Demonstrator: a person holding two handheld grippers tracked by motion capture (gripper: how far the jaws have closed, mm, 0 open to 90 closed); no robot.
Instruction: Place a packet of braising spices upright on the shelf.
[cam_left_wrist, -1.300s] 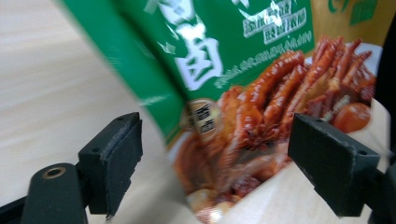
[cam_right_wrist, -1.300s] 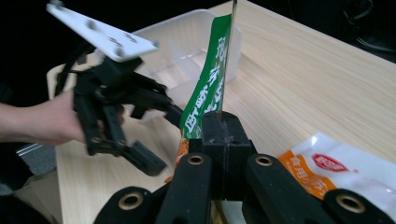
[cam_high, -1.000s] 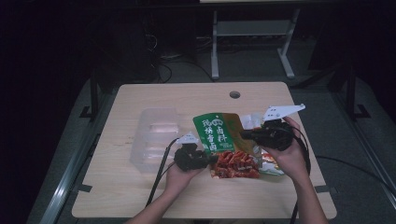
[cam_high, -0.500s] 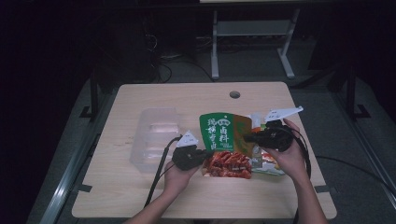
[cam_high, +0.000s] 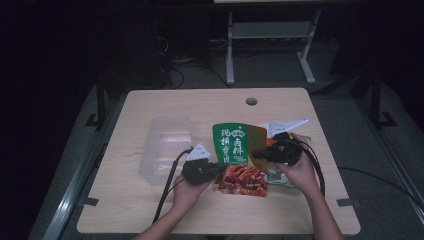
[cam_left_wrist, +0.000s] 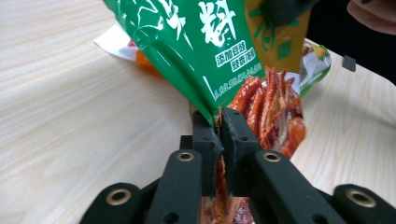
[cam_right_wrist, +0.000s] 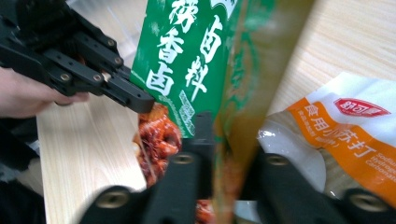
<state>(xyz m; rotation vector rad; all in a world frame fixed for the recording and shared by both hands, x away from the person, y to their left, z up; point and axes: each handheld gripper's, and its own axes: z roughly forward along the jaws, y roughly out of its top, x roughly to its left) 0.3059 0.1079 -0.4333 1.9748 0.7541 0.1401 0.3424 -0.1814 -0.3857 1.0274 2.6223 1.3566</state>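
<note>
Your left hand (cam_high: 187, 192) comes in from 6 o'clock, forearm angled up toward 1 o'clock, with the left gripper (cam_high: 212, 171) pointing to 3 o'clock along the wooden table (cam_high: 150, 215). Its jaws are pressed together on the lower corner of the green seasoning packet (cam_high: 231, 144), right where the red food picture begins. Your right hand (cam_high: 295, 167) reaches in from 5 o'clock and wraps the right gripper (cam_high: 259, 154), which points toward 9 o'clock. Its jaws pinch the packet's opposite edge near the gold strip. The packet is held up between both grippers at the table's centre-right. An orange-and-white pouch (cam_right_wrist: 345, 126) lies under it. A clear plastic container (cam_high: 165, 150) sits at 9 o'clock of the left gripper.
</note>
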